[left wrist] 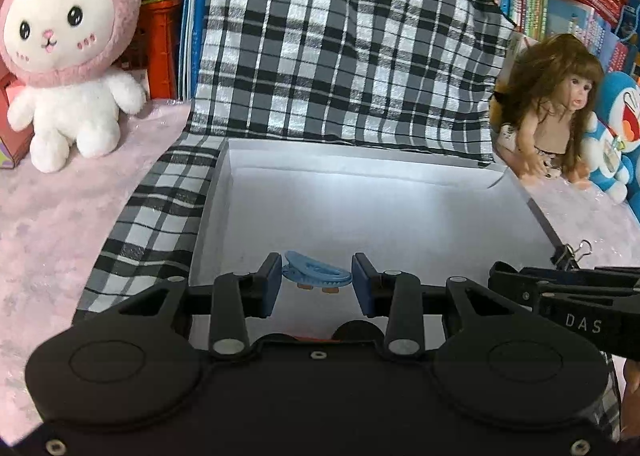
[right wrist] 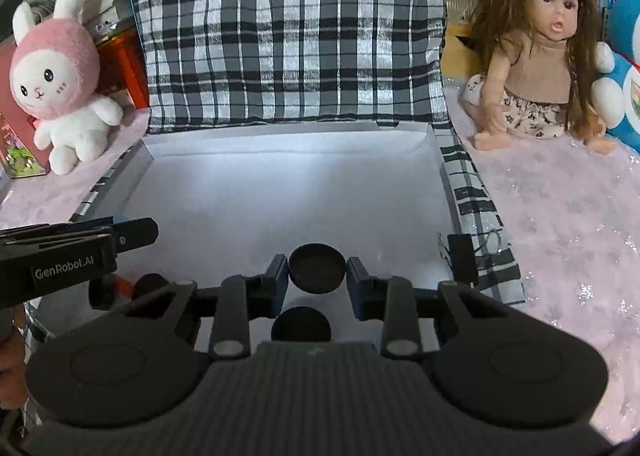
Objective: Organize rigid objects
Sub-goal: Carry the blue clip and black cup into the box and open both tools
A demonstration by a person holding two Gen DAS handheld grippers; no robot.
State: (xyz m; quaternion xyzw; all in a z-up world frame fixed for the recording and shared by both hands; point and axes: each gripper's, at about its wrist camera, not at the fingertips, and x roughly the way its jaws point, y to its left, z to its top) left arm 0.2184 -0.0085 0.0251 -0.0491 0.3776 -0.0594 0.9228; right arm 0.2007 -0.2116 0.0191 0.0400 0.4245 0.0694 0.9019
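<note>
In the left wrist view my left gripper (left wrist: 316, 280) hangs low over the near part of a white box (left wrist: 360, 208). A blue plastic clip (left wrist: 316, 272) lies between its fingers; the pads stand a little apart from it on both sides. In the right wrist view my right gripper (right wrist: 317, 276) has a black round lid (right wrist: 317, 269) between its fingers, pads touching its sides, over the same white box (right wrist: 280, 196). A second black round piece (right wrist: 301, 324) lies just below. My left gripper shows at the left (right wrist: 120, 234), and my right gripper at the right of the left wrist view (left wrist: 520, 282).
The box sits in a black-and-white plaid bag (right wrist: 292, 28) on a pink cloth (right wrist: 560, 224). A pink bunny plush (left wrist: 68, 56) sits left, a long-haired doll (right wrist: 540, 56) and a blue plush (left wrist: 616, 128) right. A binder clip (left wrist: 570, 252) grips the box's right rim.
</note>
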